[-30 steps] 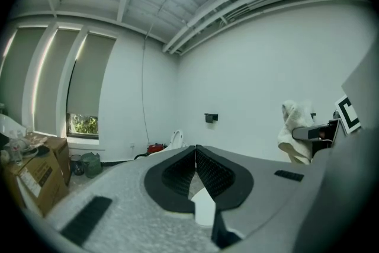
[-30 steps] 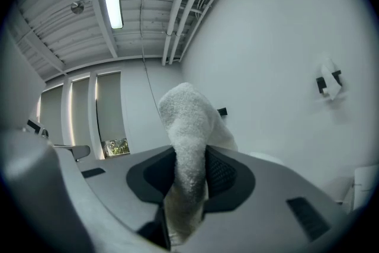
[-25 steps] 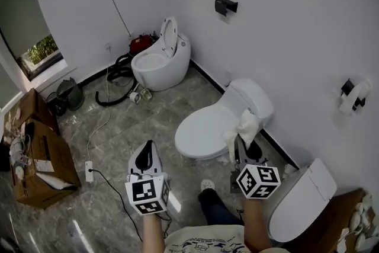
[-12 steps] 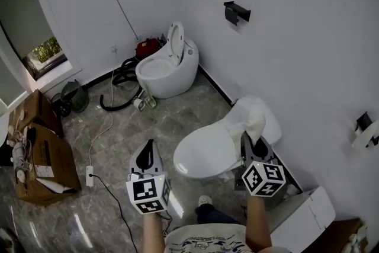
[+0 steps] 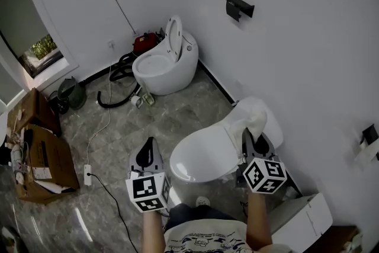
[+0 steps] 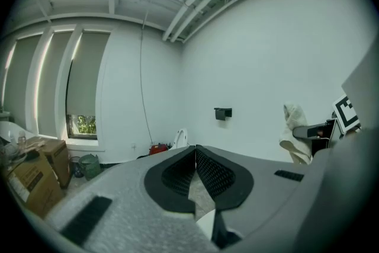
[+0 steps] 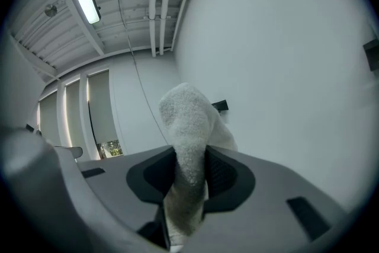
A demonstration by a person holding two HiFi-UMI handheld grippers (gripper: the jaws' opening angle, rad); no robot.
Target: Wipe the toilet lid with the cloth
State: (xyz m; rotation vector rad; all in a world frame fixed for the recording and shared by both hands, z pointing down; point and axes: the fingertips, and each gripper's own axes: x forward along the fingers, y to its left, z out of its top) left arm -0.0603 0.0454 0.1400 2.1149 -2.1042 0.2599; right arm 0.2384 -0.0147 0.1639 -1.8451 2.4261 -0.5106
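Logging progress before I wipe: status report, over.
Left gripper shut, empty. Right gripper shut on cloth, held over the lid's rear. Lid down, nothing in the way.

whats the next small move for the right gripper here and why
Likely tip the right gripper down and lower it until the white terry cloth meets the closed white oval toilet lid. Its jaws clamp the cloth, which sticks up towards wall and ceiling, apparently off the lid. The left gripper is shut and empty.
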